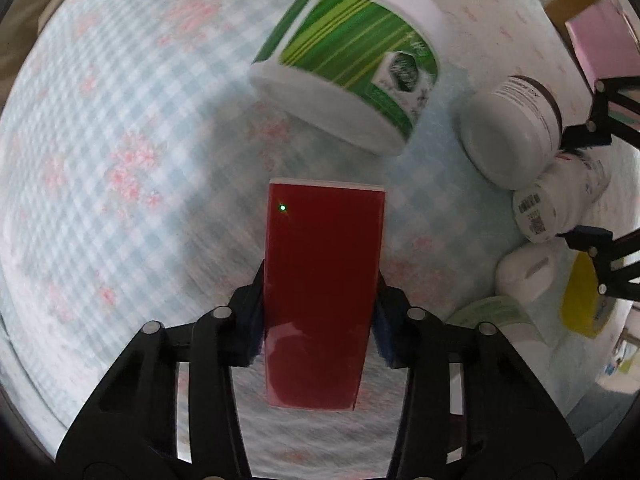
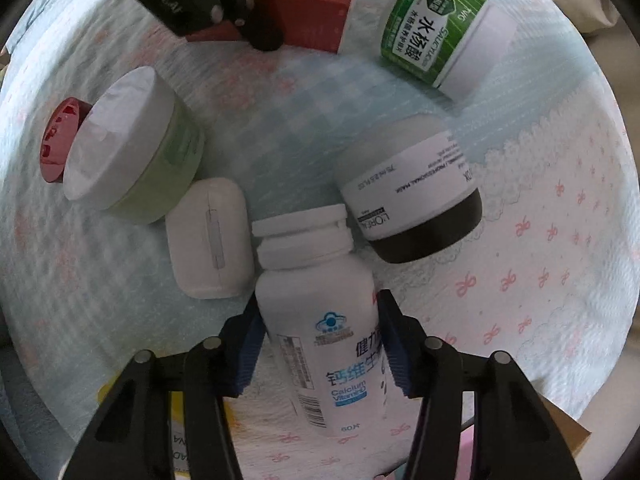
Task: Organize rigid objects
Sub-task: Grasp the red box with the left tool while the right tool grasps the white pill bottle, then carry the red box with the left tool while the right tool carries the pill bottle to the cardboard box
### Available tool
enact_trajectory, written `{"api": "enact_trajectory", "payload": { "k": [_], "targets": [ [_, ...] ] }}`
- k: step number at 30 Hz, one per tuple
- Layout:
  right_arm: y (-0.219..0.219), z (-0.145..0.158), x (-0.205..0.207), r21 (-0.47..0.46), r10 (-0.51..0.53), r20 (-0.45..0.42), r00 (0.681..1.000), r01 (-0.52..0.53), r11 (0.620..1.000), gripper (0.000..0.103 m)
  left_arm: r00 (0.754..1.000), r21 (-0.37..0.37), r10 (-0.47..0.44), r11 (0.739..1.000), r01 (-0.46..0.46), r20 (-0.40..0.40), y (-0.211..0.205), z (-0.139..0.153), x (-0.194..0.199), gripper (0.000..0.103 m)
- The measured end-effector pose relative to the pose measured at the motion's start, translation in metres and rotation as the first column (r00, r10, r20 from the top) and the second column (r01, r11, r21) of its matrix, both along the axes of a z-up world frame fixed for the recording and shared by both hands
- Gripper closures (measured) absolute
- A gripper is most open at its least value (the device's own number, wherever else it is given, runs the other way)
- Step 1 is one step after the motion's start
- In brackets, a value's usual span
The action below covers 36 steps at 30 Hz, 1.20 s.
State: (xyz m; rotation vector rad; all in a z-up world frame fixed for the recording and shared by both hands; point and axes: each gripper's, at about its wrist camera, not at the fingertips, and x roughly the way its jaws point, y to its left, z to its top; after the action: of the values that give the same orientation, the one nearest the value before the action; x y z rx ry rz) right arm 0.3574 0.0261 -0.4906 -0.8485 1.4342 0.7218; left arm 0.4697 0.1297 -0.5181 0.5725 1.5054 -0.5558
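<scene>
My left gripper (image 1: 318, 320) is shut on a dark red box (image 1: 324, 280), held above the checked cloth; the box also shows in the right wrist view (image 2: 308, 4) with the left gripper's finger (image 2: 264, 32) on it. My right gripper (image 2: 318, 344) is shut on a white calcium bottle (image 2: 320, 320), seen from the left as well (image 1: 560, 204). A green-striped tub (image 1: 352, 60) lies tilted ahead of the red box; it also shows in the right wrist view (image 2: 432, 24).
A dark-bottomed white jar (image 2: 412, 196), a white earbud case (image 2: 208, 236), a pale green tub (image 2: 132, 144) and a red cap (image 2: 60, 144) lie around the bottle. A pink box (image 1: 600, 40) and a yellow item (image 1: 584, 300) sit at the right.
</scene>
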Motion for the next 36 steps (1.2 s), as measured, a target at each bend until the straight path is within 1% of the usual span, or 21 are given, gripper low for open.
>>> {"api": "enact_trajectory", "payload": {
  "k": [4, 6, 10, 12, 13, 14, 18, 20, 25, 26, 29, 30, 32, 33, 34, 36],
  "targets": [
    [0.001, -0.001, -0.005, -0.016, 0.006, 0.013, 1.000, -0.005, 1.000, 0.054, 1.000, -0.004, 0.000, 1.000, 0.000, 0.006, -0.002, 0.001, -0.001, 0.064],
    [0.005, -0.004, -0.009, -0.020, 0.007, 0.019, 1.000, -0.006, 1.000, 0.054, 1.000, -0.007, 0.000, 1.000, 0.000, 0.011, -0.001, 0.006, -0.003, 0.064],
    [0.005, -0.008, -0.014, -0.024, -0.007, 0.035, 0.999, 0.008, 1.000, 0.054, 1.000, -0.006, 0.000, 1.000, 0.000, 0.029, 0.002, 0.006, -0.007, 0.065],
    [0.010, -0.012, -0.013, -0.026, -0.015, 0.038, 0.999, 0.016, 1.000, 0.054, 0.999, -0.009, 0.007, 1.000, -0.006, 0.033, 0.006, 0.011, -0.011, 0.065],
    [0.010, -0.011, -0.016, -0.024, -0.020, 0.039, 0.999, 0.021, 0.999, 0.054, 0.999, -0.011, 0.011, 1.000, -0.011, 0.035, 0.011, 0.012, -0.007, 0.065],
    [0.010, -0.001, -0.017, -0.024, -0.023, 0.040, 0.999, 0.024, 0.999, 0.054, 0.999, -0.014, 0.016, 1.000, -0.016, 0.038, 0.011, 0.017, -0.012, 0.065],
    [0.004, 0.017, -0.021, -0.018, -0.049, 0.064, 0.997, 0.050, 0.999, 0.054, 0.998, -0.038, 0.029, 0.999, -0.027, 0.063, 0.012, 0.036, -0.025, 0.065],
    [-0.004, 0.034, -0.019, -0.011, -0.070, 0.071, 0.995, 0.071, 0.997, 0.054, 0.997, -0.045, 0.035, 0.999, -0.032, 0.074, 0.015, 0.047, -0.030, 0.065],
    [-0.014, 0.065, -0.025, 0.007, -0.144, 0.095, 0.985, 0.144, 0.990, 0.054, 0.991, -0.086, 0.074, 0.994, -0.065, 0.108, 0.024, 0.085, -0.048, 0.065],
    [-0.017, 0.070, -0.024, 0.009, -0.162, 0.095, 0.982, 0.162, 0.987, 0.054, 0.990, -0.095, 0.082, 0.993, -0.072, 0.111, 0.021, 0.098, -0.055, 0.065],
    [-0.027, 0.097, -0.027, 0.023, -0.243, 0.091, 0.966, 0.242, 0.970, 0.054, 0.985, -0.129, 0.102, 0.988, -0.084, 0.139, 0.029, 0.134, -0.073, 0.065],
    [-0.030, 0.107, -0.028, 0.030, -0.267, 0.095, 0.959, 0.266, 0.964, 0.054, 0.982, -0.144, 0.109, 0.986, -0.087, 0.153, 0.030, 0.150, -0.081, 0.065],
    [-0.039, 0.135, -0.033, 0.052, -0.333, 0.100, 0.937, 0.330, 0.943, 0.054, 0.979, -0.164, 0.120, 0.982, -0.092, 0.167, 0.032, 0.173, -0.091, 0.065],
    [-0.040, 0.142, -0.036, 0.061, -0.354, 0.100, 0.930, 0.350, 0.935, 0.054, 0.976, -0.179, 0.126, 0.979, -0.094, 0.179, 0.032, 0.190, -0.101, 0.065],
    [-0.046, 0.161, -0.040, 0.081, -0.395, 0.098, 0.913, 0.388, 0.918, 0.054, 0.974, -0.188, 0.129, 0.978, -0.093, 0.187, 0.030, 0.202, -0.106, 0.065],
    [-0.045, 0.183, -0.047, 0.103, -0.438, 0.097, 0.894, 0.429, 0.898, 0.054, 0.970, -0.211, 0.130, 0.974, -0.085, 0.207, 0.026, 0.232, -0.119, 0.065]
  ]
}}
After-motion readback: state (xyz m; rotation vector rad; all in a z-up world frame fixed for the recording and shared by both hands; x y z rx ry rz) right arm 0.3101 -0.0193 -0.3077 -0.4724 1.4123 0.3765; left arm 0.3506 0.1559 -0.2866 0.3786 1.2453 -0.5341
